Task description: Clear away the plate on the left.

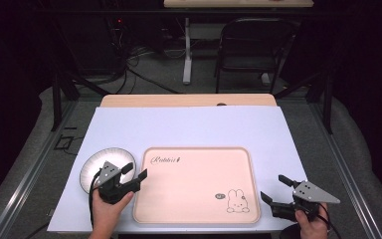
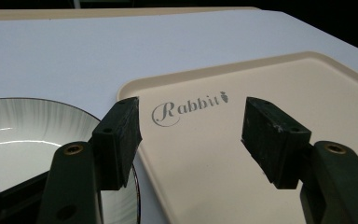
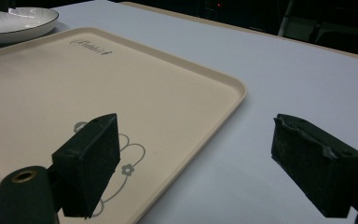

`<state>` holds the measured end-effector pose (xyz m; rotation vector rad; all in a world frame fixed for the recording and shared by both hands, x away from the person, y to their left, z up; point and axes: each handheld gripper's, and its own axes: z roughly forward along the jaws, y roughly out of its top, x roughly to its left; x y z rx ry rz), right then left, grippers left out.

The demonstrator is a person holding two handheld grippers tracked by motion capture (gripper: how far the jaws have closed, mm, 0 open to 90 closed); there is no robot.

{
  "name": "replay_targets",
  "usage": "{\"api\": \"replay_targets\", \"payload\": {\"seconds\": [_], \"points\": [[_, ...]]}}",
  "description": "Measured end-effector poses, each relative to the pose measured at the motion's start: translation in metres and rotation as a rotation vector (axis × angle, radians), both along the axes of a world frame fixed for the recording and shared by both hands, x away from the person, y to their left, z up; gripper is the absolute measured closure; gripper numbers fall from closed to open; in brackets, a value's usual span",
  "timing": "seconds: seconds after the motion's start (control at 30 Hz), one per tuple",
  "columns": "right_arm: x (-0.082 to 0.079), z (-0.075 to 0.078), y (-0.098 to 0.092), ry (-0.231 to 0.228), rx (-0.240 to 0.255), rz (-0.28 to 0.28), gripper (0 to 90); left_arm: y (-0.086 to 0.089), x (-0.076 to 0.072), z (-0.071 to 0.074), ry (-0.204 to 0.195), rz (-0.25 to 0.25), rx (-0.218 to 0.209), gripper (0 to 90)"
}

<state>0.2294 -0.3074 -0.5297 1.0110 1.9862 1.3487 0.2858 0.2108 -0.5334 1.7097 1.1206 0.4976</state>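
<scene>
A cream tray (image 1: 194, 184) with "Rabbit" lettering and a rabbit drawing lies empty on the white table sheet (image 1: 189, 127), near the front edge. Just left of it sits a white plate (image 1: 95, 167) with a dark rim, also empty. My left gripper (image 1: 136, 170) hovers open over the gap between plate and tray. In the left gripper view, one jaw stands over the plate (image 2: 23, 135) and the other over the tray (image 2: 214, 154). My right gripper (image 1: 272, 187) is open beside the tray's right edge, one jaw above the tray corner (image 3: 74, 79). The plate (image 3: 14, 21) lies far off.
The wooden table edge (image 1: 189, 100) shows beyond the white sheet. Behind the table stand a black folding chair (image 1: 251, 45) and a white table leg (image 1: 186, 50), with cables on the grey floor. Metal rails run along both sides.
</scene>
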Motion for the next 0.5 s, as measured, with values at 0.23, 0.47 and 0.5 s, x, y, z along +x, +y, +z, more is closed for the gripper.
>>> {"api": "replay_targets", "payload": {"seconds": [0.23,0.47,0.5], "points": [[0.0001,0.0001,0.0018,0.001,-0.015,0.003,14.8,0.0023,0.0010,-0.0009,0.015,0.011,-0.021,36.8],[-0.0001,0.0002,0.0018,0.001,-0.018,0.006,14.8,0.0047,0.0010,-0.0010,0.022,0.020,-0.032,36.1],[-0.0001,0.0002,0.0018,0.001,-0.018,0.006,14.8,0.0047,0.0009,-0.0009,0.022,0.021,-0.033,36.1]]}}
